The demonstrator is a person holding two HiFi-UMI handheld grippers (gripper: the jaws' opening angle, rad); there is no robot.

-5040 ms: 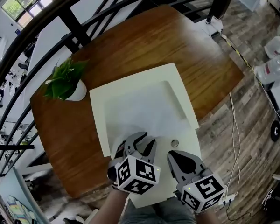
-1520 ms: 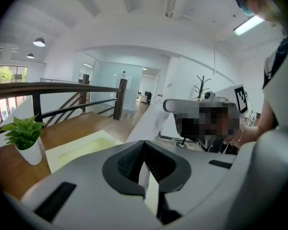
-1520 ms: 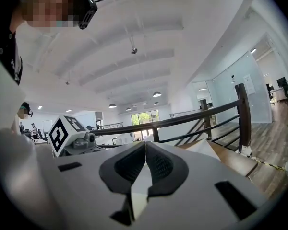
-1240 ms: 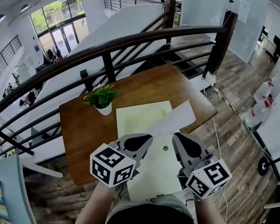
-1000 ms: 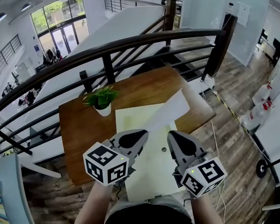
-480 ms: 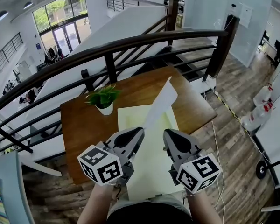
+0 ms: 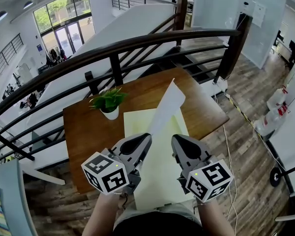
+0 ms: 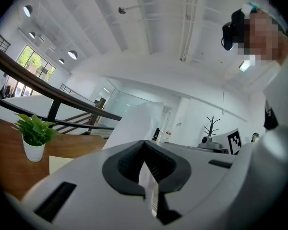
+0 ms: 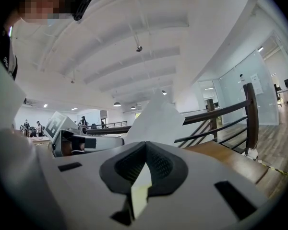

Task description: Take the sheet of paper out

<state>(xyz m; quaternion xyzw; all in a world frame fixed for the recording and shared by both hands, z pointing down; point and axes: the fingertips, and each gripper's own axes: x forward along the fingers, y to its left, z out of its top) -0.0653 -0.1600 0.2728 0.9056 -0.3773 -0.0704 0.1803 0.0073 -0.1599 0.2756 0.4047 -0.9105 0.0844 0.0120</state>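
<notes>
A white sheet of paper [image 7: 168, 104] rises slantwise over the wooden table [image 7: 88, 132]. Its lower corner is pinched in my left gripper [image 7: 143, 140], which is shut on it; in the left gripper view the sheet [image 8: 129, 128] runs up out of the closed jaws of the left gripper [image 8: 145, 152]. A cream folder [image 7: 160, 176] spreads below both grippers and reaches past the table's near edge. My right gripper [image 7: 179, 141] is shut on the folder's thin cream edge [image 9: 140, 188], seen in the right gripper view between the jaws of the right gripper [image 9: 145, 150]. There the white sheet [image 9: 156, 121] stands just ahead.
A potted green plant [image 7: 107, 103] stands on the table to the left of the folder. A dark metal railing [image 7: 137, 45] runs behind the table. Wood floor and cables lie to the right, with water jugs [image 7: 278, 117] further off.
The white sheet's free end has swung from pointing right to standing more upright. Both grippers have drawn a little closer together. Five seconds ago the folder lay flat with the grippers over it.
</notes>
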